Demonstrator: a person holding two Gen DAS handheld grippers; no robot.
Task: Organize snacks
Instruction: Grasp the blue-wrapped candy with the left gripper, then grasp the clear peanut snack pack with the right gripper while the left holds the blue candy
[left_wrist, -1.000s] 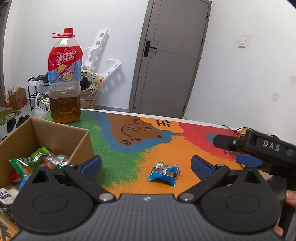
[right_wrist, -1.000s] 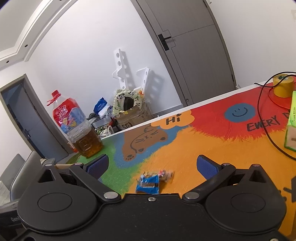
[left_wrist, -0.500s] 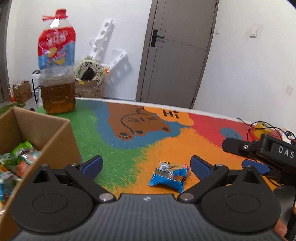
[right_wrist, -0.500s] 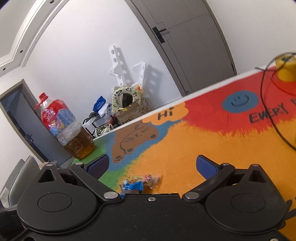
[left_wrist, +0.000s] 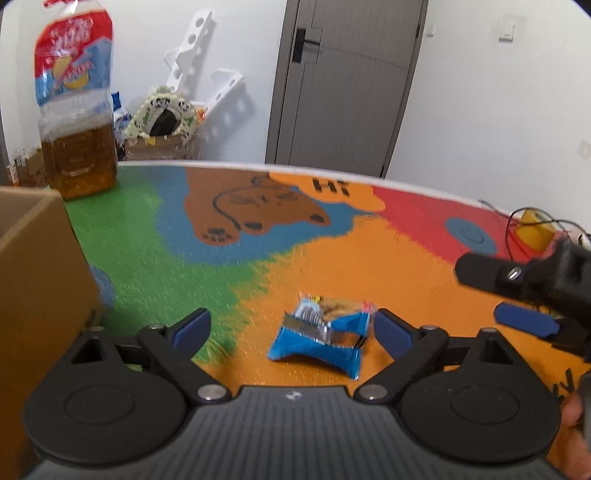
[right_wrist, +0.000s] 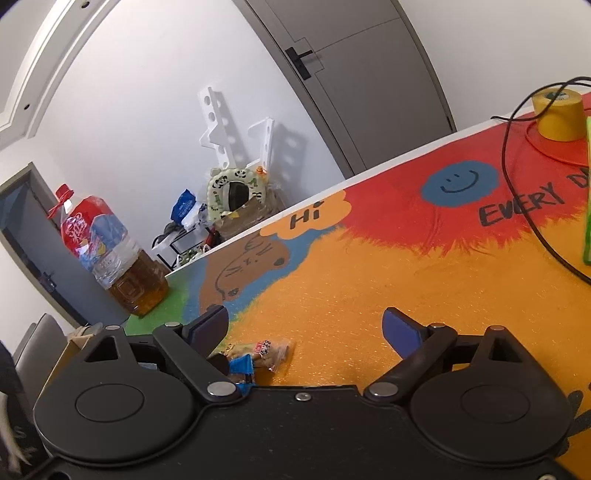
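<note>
Left gripper spread wide around the crumpled blue foil snack packet.
The packet lies on the tabletop between its fingers, nearer the right one; closing off-centre could push it aside. Right gripper gapes empty.

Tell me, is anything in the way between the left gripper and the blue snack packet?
No. The snack packet lies on the mat between the open fingers of the left gripper, with only bare mat around it.

White walls; grey door with black handle, closed. White perforated rack leaning against wall. Wall switch right of door. Table edge white.
</note>
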